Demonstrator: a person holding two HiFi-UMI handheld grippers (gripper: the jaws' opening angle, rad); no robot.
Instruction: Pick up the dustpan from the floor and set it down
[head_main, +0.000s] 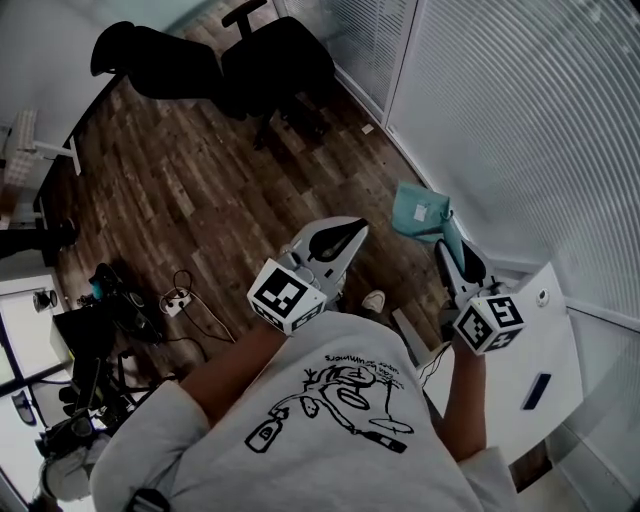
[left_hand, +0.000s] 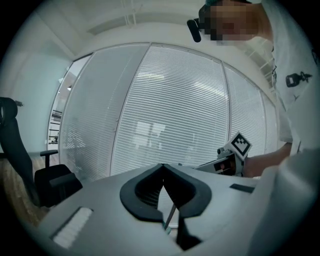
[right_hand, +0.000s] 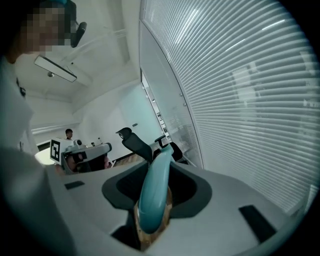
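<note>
Two tongs up: your right tongs are clamping the teal dustpan by its handle, your left tongs are sitting closed and empty. Your shirt print is showing too small to read.

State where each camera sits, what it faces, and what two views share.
Head view: on the head, facing down at the wood floor; shirt, arms, left gripper, right gripper show.
Left gripper view: on the left gripper, facing blinds; forearm shows.
Right gripper view: on the right gripper, along the dustpan; shirt shows.
Shared by all: office chair.
</note>
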